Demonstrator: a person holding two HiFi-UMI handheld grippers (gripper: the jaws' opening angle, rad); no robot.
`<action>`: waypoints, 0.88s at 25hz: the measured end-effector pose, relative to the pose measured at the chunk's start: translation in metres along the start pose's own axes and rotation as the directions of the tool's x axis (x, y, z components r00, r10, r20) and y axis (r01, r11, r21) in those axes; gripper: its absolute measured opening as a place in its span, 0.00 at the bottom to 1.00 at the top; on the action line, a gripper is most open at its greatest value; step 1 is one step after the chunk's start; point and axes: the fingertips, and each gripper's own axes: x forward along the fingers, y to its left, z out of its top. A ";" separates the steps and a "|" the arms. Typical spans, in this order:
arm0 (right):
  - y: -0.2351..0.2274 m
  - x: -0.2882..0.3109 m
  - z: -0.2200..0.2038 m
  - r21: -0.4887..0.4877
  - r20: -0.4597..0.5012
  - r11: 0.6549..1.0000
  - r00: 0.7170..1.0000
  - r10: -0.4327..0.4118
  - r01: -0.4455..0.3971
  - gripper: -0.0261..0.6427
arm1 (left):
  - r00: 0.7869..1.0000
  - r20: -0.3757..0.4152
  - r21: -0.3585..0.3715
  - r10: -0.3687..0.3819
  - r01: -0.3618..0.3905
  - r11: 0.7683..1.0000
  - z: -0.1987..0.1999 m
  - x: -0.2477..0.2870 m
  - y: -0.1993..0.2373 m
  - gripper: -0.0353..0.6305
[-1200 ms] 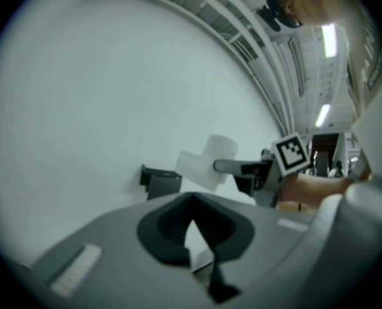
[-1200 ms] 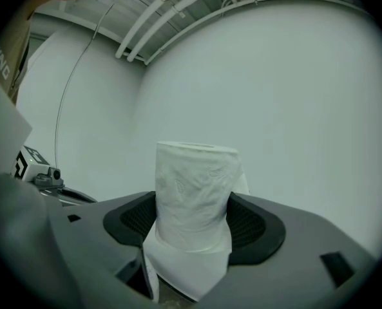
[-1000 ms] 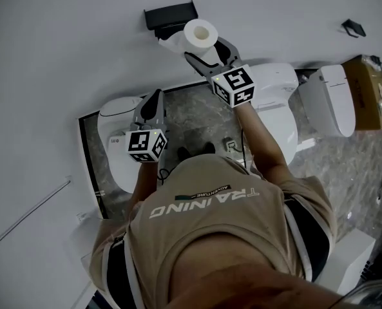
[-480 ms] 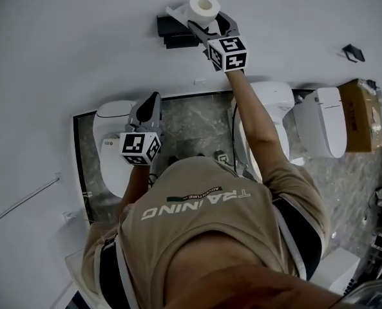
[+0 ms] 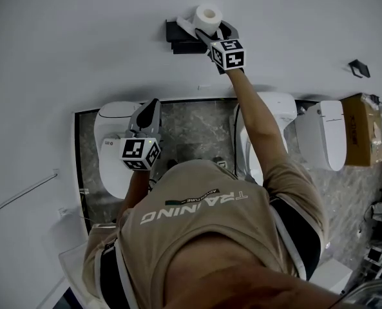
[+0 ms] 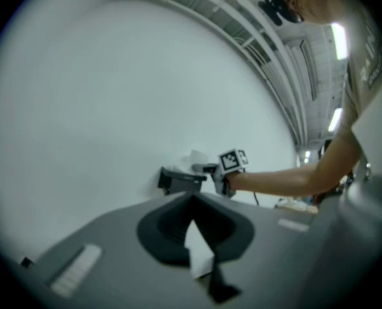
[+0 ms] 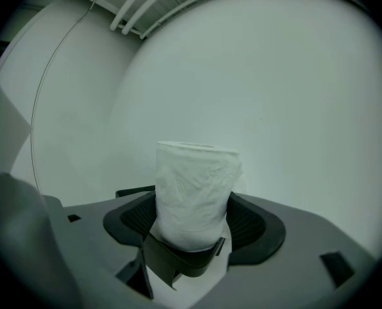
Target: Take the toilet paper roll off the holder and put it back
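Note:
A white toilet paper roll point(image 5: 207, 17) is held upright against the white wall, right next to the black holder point(image 5: 183, 37). My right gripper point(image 5: 210, 28) is shut on it. In the right gripper view the roll point(image 7: 194, 195) stands between the jaws of that gripper point(image 7: 192, 238), and a strip of the holder point(image 7: 134, 190) shows behind it on the left. My left gripper point(image 5: 153, 105) hangs lower, over a toilet, shut with nothing in it. From the left gripper view point(image 6: 192, 206) the holder point(image 6: 178, 180) and the roll point(image 6: 196, 159) are far off.
Three white toilets stand below the wall: left point(image 5: 109, 140), middle point(image 5: 276, 111), right point(image 5: 329, 134). A marble panel point(image 5: 197, 127) lies between them. There is a cardboard box point(image 5: 364, 111) at the right, a small black hook point(image 5: 359, 67) on the wall and a thin metal rail point(image 5: 20, 195) at the left.
My right gripper has carried the roll up the wall and in beside the black holder. The left gripper has stayed about where it was.

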 end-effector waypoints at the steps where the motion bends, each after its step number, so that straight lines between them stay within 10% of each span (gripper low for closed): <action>1: -0.001 0.002 -0.001 0.006 0.000 1.000 1.000 0.002 -0.002 0.52 | 1.000 -0.004 -0.002 0.003 -0.003 1.000 -0.001 0.001 0.001 0.05; 22: 0.005 -0.022 -0.006 -0.047 0.002 0.997 0.998 0.065 -0.065 0.52 | 0.997 -0.021 -0.011 -0.072 0.072 0.997 0.000 0.035 -0.020 0.05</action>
